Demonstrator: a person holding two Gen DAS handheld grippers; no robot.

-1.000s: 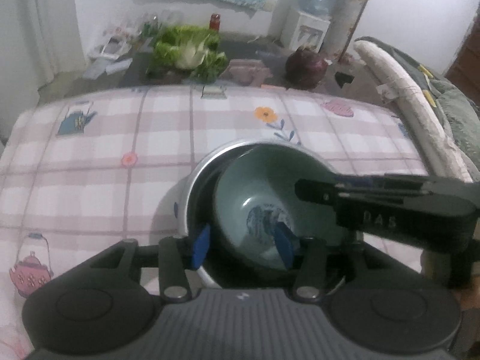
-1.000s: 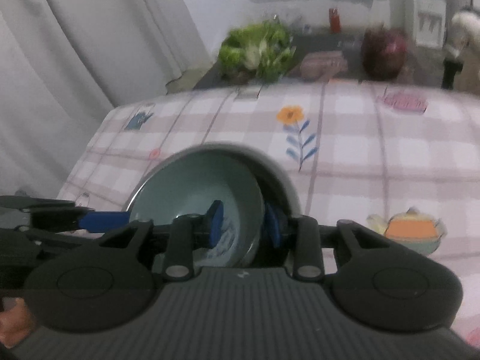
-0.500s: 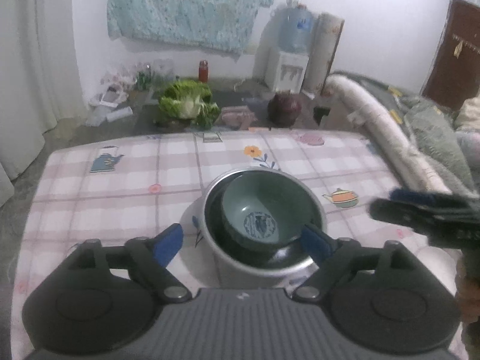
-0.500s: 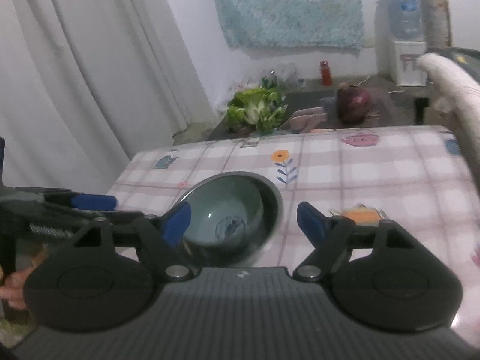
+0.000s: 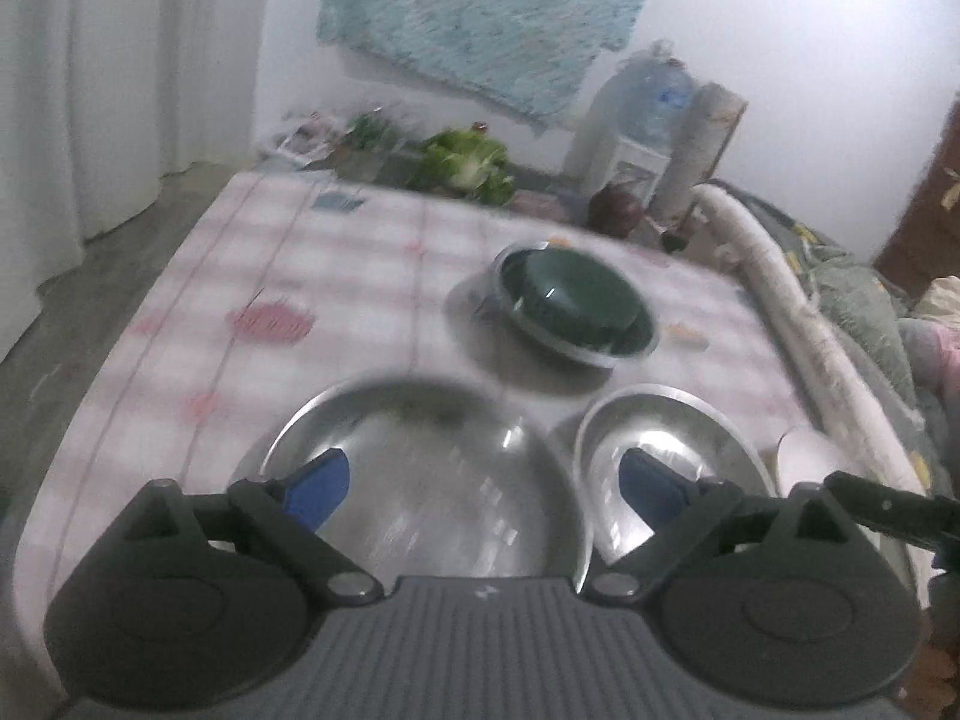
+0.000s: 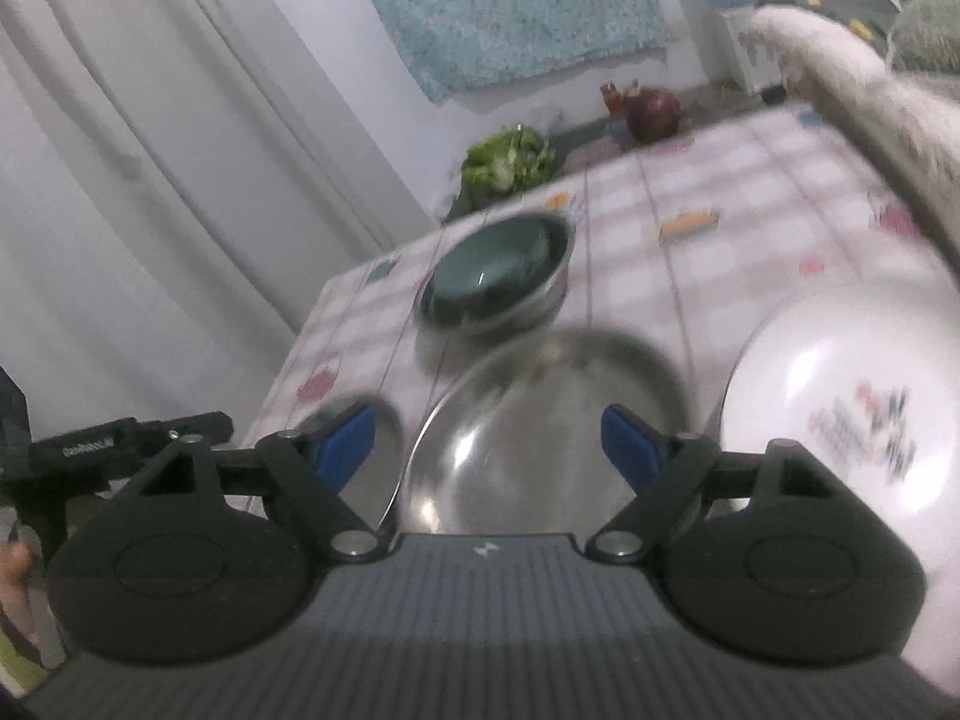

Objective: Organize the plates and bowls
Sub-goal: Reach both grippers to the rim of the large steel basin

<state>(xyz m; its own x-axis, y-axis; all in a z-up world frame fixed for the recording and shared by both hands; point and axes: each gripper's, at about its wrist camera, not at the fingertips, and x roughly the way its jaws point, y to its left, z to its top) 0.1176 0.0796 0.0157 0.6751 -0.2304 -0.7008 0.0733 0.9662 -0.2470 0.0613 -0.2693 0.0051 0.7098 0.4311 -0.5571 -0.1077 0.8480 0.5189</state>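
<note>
Green bowl (image 5: 576, 300) sits nested inside a steel bowl (image 5: 543, 333), right of centre in the left wrist view, resting on the checked tablecloth (image 5: 336, 276). Left gripper (image 5: 483, 483) is spread wide, its jaws having just been opening, nothing between the blue pads (image 5: 315, 483); below them lies a big steel basin (image 5: 420, 480), with a smaller steel dish (image 5: 666, 444) at lower right. Over in the right wrist view, the right gripper (image 6: 486, 450) is wide too, jaws just opened a touch further, gripping nothing, hovering above the smaller dish (image 6: 540, 420). White plate (image 6: 840, 420) sits at the right edge, and the nested bowls (image 6: 495, 276) lie above centre.
</note>
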